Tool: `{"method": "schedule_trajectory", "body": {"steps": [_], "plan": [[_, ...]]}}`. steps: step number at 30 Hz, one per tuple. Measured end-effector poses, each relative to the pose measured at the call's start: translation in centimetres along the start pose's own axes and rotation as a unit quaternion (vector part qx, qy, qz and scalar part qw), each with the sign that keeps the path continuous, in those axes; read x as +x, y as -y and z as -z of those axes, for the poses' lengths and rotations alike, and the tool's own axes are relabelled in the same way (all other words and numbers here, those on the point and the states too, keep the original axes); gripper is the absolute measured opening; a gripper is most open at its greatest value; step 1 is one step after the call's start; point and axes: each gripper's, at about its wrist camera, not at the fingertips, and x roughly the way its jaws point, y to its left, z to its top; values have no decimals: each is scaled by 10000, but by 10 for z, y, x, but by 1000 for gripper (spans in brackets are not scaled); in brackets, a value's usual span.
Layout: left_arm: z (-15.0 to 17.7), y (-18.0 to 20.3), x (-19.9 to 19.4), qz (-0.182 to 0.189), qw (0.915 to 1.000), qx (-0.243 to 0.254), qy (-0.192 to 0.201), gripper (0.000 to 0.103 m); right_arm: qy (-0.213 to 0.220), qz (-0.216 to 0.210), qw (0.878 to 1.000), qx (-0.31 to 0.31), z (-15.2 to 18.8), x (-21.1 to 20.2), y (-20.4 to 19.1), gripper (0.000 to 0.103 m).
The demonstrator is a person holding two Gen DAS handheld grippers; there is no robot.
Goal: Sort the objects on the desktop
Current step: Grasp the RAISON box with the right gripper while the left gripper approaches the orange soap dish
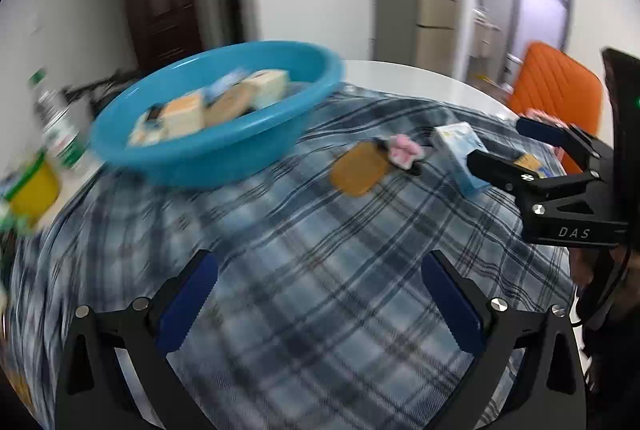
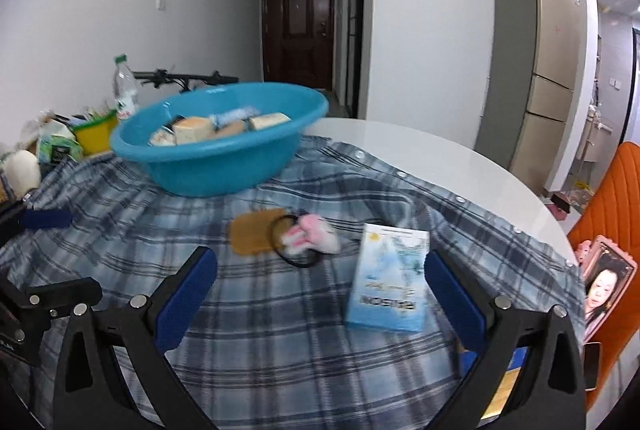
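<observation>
A blue plastic basin (image 2: 224, 166) holding several small boxes stands at the back left of the plaid cloth (image 2: 280, 330). In front of it lie a brown pad (image 2: 248, 234), a black hair tie with a pink plush (image 2: 314, 236) and a light blue box (image 2: 390, 282). My right gripper (image 2: 320, 262) is open low over the cloth, and the light blue box lies between its fingers, close to the right one. My left gripper (image 1: 320, 270) is open above bare cloth, holding nothing. The left wrist view shows the right gripper (image 1: 496, 144) at the light blue box (image 1: 456, 146).
A water bottle (image 2: 125, 90), a yellow container (image 2: 94, 136) and packets crowd the table's left side. An orange chair (image 2: 612, 214) and a pink-cased phone (image 2: 604, 282) are at the right. The white table rim (image 2: 440, 150) curves behind the cloth.
</observation>
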Motion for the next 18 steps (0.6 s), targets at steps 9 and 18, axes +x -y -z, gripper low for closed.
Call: {"method": "schedule_trajectory", "body": {"steps": [9,18], "plan": [[-33,27,89,688,9898,1166,-447,103,-869,-167,9957,270,10,45,22,91],[-69,6,139,972,9918,570,-607,91,-1145,66,9932,205,10,68,33,77]]}}
